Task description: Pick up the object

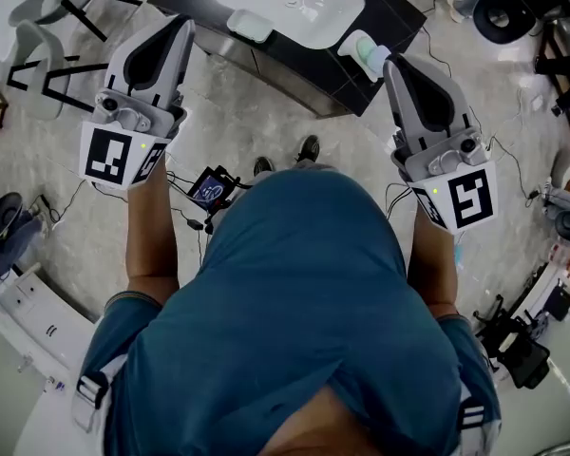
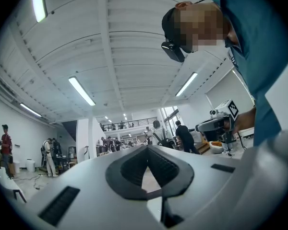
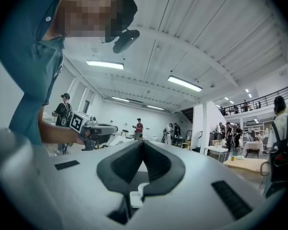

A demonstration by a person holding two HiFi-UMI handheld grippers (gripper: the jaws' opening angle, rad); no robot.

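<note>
The left tool (image 1: 184, 23) has its jaws closed tip to tip, nothing between them. The right tool (image 1: 392, 64) is likewise closed and empty. Both are held out ahead of the person, short of the dark desk (image 1: 294, 76). On the desk sit a white basin (image 1: 294, 3), a pale block (image 1: 250, 25) at its near edge, and a pale green item (image 1: 366, 53) just beside the right tool; which one is the object cannot be told

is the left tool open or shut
Shut: the left tool has jaws touching at the tips, nothing between them.
</note>
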